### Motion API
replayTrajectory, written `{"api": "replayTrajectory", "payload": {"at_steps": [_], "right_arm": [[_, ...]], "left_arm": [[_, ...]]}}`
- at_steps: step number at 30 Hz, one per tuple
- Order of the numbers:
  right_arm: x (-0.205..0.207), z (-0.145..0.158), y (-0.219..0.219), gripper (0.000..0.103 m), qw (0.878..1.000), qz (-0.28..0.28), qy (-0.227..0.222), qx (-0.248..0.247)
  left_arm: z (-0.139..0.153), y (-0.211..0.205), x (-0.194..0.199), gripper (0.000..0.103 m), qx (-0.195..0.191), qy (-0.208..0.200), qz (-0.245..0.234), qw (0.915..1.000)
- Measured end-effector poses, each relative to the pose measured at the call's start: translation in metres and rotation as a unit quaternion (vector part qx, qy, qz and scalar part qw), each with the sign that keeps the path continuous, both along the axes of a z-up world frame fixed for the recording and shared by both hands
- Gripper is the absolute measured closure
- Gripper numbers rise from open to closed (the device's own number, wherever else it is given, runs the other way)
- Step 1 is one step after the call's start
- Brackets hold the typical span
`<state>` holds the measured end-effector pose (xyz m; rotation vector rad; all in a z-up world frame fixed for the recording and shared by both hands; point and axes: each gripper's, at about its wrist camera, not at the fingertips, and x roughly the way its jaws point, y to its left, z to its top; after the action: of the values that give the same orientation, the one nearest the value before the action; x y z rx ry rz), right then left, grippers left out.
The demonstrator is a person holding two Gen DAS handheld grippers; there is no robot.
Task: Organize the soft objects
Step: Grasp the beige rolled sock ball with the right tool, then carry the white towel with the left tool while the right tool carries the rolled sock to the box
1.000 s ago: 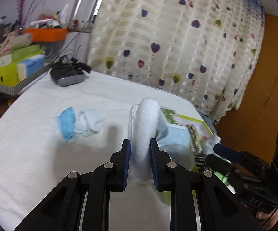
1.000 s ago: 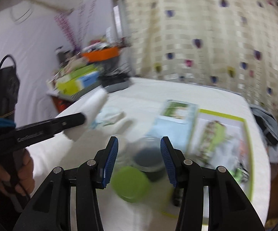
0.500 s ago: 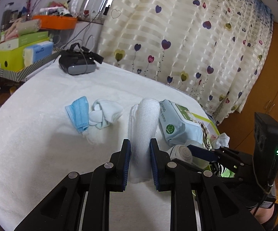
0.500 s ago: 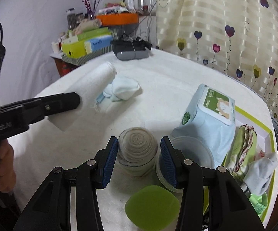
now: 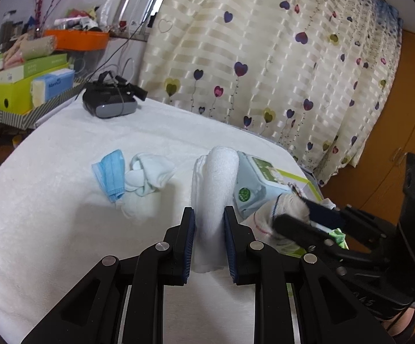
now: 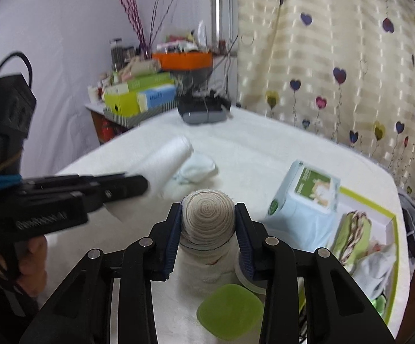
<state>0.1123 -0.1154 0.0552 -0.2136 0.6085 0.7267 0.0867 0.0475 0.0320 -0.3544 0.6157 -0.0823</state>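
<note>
Advancing since a moment ago, the right gripper [image 6: 209, 233] is closing around a soft, squashable rolled sock [image 6: 209, 218] at mid-roll, while the left gripper [image 5: 209, 239] clamps a white towel roll [image 5: 216, 189].

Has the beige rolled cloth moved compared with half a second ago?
Yes. The beige rolled cloth, between the closing right tool, has risen off the white table cover, above the green lid.

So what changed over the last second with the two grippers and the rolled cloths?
The right gripper moved in over the beige rolled cloth; its jaws are closing, pads now against the roll's sides. The left gripper stayed clamped on the white rolled towel; the blue mask and wipes pack lie unmoved.
</note>
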Motion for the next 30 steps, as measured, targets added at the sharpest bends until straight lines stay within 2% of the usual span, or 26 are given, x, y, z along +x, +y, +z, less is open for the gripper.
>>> {"api": "replayTrajectory", "payload": {"at_steps": [8,19,24,30], "right_arm": [[-0.018,0.020,-0.022,0.065,0.999,-0.014,-0.022,0.026],[-0.035,0.036,-0.078,0.065,0.995,-0.069,-0.044,0.053],[-0.040,0.036,-0.111,0.065,0.991,-0.106,-0.045,0.061],[-0.038,0.022,-0.158,0.065,0.984,-0.163,-0.027,0.069]], "left_arm": [[0.015,-0.031,-0.009,0.084,0.015,-0.014,-0.029,0.9994],[0.033,-0.083,-0.013,0.084,0.038,-0.028,-0.072,0.9963],[0.035,-0.112,-0.010,0.084,0.047,-0.027,-0.101,0.9934],[0.028,-0.157,-0.004,0.084,0.053,-0.015,-0.158,0.9858]]}}
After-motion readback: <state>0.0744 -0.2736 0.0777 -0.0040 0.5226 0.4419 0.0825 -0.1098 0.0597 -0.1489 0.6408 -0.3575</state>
